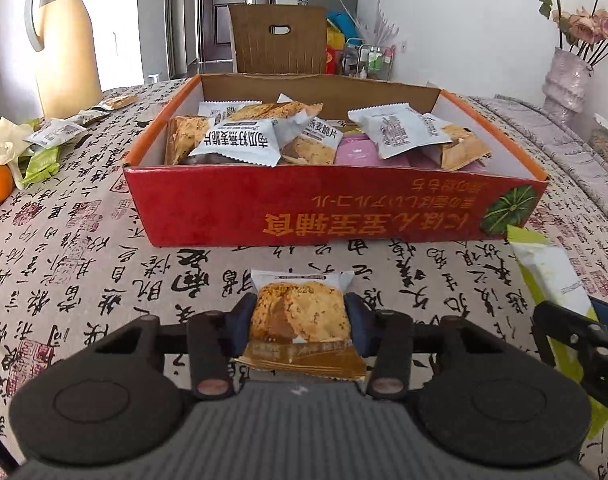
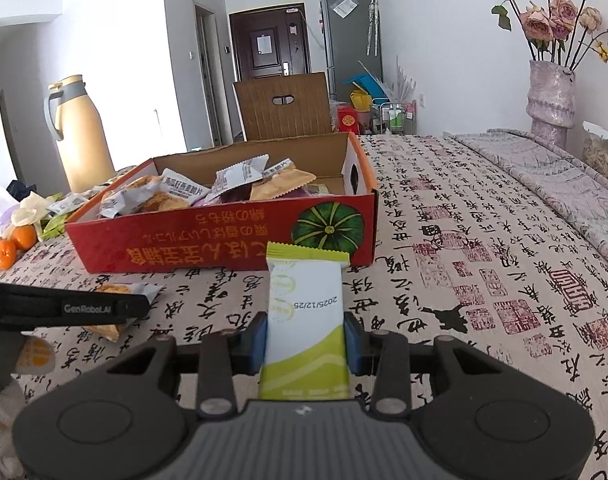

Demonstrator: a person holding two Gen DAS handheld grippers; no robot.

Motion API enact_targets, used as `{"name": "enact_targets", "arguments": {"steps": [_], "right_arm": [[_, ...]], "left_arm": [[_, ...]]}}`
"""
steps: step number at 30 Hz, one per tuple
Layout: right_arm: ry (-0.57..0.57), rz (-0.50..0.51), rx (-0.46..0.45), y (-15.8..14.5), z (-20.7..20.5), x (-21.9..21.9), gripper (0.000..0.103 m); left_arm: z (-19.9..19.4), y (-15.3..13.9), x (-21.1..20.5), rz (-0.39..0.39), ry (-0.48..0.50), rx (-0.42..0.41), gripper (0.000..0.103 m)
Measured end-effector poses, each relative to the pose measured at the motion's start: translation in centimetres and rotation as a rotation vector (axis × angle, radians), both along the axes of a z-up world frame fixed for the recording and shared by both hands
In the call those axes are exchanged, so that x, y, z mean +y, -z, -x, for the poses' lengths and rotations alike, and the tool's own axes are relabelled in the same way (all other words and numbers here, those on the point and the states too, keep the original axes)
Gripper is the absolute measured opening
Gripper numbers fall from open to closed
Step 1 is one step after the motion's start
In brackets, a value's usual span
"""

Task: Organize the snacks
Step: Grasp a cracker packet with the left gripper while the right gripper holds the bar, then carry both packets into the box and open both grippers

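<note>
A: What is the biggest thing?

B: The table point(image 1: 103, 240) with the writing cloth. On it sits the red box point(image 1: 304, 208), full of snack packs.

A: And the claws?

B: The left gripper point(image 1: 301, 312) squeezes a cracker pack point(image 1: 299, 312) in front of the box. The right gripper point(image 2: 306, 340) squeezes a green and white snack bar point(image 2: 306, 320), near the box's pumpkin picture point(image 2: 330, 226).

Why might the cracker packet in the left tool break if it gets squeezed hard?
The cracker packet probably crumbles easily: a crisp, flaky biscuit shows through its clear wrapper. It looks light, and its thin sealed ends likely flop. The left tool pinches its sides, so a gentle squeeze seems safest.
</note>
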State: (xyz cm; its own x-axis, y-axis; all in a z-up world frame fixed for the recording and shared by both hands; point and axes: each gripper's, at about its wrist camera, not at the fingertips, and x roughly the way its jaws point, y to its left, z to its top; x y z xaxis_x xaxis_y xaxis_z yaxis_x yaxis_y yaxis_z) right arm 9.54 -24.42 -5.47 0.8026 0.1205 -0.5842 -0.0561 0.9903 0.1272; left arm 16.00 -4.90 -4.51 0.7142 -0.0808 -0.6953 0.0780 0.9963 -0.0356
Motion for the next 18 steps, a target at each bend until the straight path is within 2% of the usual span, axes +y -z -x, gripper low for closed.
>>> {"name": "enact_targets", "arguments": {"steps": [8, 18], "right_arm": [[-0.005, 0.003, -0.018, -0.4, 0.2, -0.1, 0.037], [-0.001, 0.022, -0.088, -2.5, -0.5, -0.3, 0.037]], "left_arm": [[1.2, -1.6, -0.3, 0.014, 0.016, -0.049, 0.048], [1.4, -5.2, -1.0, 0.04, 0.045, -0.152, 0.048]]}}
